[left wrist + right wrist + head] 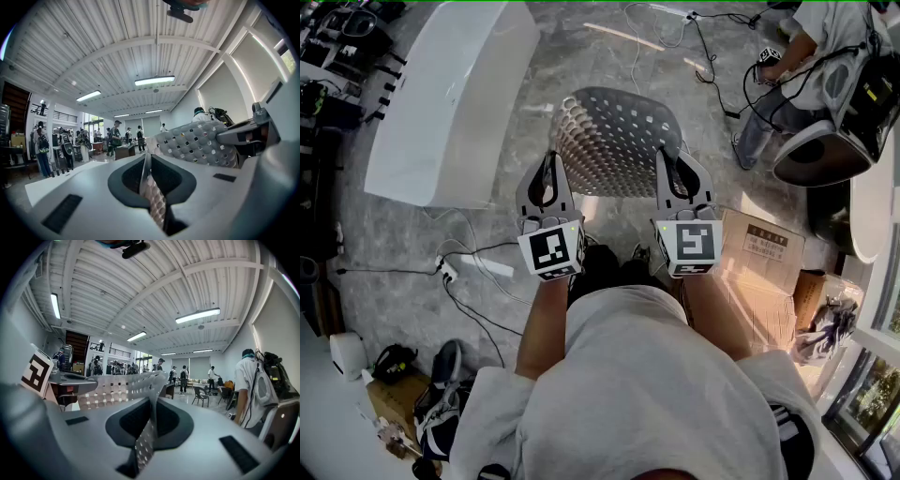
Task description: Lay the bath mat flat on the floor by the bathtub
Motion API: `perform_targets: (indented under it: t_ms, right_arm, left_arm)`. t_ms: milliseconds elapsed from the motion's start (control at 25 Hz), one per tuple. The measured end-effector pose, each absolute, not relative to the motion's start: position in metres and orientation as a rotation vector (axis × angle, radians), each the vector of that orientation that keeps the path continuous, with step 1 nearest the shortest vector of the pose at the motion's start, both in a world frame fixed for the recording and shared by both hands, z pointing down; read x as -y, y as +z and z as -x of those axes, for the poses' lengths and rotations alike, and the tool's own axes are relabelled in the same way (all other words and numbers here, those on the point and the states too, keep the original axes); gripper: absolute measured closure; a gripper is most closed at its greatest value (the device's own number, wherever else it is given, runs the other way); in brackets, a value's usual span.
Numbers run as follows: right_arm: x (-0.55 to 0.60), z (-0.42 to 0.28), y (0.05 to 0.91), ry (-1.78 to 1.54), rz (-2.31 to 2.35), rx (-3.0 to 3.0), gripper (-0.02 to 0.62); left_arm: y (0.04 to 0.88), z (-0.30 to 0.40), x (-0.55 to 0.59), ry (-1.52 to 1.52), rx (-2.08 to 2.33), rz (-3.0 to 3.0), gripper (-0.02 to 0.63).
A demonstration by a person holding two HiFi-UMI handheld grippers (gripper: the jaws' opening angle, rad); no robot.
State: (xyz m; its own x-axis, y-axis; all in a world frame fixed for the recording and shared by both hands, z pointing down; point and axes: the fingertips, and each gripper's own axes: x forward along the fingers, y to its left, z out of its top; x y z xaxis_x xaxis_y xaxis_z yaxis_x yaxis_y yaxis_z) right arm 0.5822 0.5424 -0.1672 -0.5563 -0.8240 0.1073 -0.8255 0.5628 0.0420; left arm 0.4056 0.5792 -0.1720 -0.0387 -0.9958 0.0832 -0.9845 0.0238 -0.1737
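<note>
The grey bath mat (614,141), rubbery and full of small holes, is held up above the floor between my two grippers. My left gripper (548,176) is shut on its left edge and my right gripper (679,173) is shut on its right edge. In the left gripper view the mat's edge (153,199) runs pinched between the jaws, and the rest of the sheet (197,143) stretches off to the right. The right gripper view shows the same: a pinched edge (143,446), with the sheet (117,390) leading left. The white bathtub (450,94) stands on the floor at the upper left.
Cables and a power strip (473,263) lie on the marble floor left of my feet. A cardboard box (764,272) sits to the right. Bags (441,403) are at the lower left. A person (806,56) with gear crouches at the upper right.
</note>
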Motion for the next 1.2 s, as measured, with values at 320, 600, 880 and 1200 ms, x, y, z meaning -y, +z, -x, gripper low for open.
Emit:
perform_targets:
  t_ms: [320, 600, 880, 1200]
  right_arm:
    - [-0.550, -0.565, -0.156, 0.032, -1.328, 2.712, 0.572]
    - [-0.553, -0.545, -0.145, 0.031, -1.200, 2.769, 0.572]
    - [-0.560, -0.495, -0.145, 0.027, -1.059, 2.832, 0.572]
    - [-0.565, -0.443, -0.146, 0.009, -0.959, 2.853, 0.572]
  left_arm:
    - [-0.165, -0.399, -0.589, -0.297, -2.244, 2.094, 0.580]
    - [-0.156, -0.388, -0.604, -0.338, -2.333, 2.010, 0.580]
    - [-0.158, -0.347, -0.621, -0.369, -2.422, 1.914, 0.580]
    - [-0.155, -0.302, -0.629, -0.364, -2.486, 1.879, 0.580]
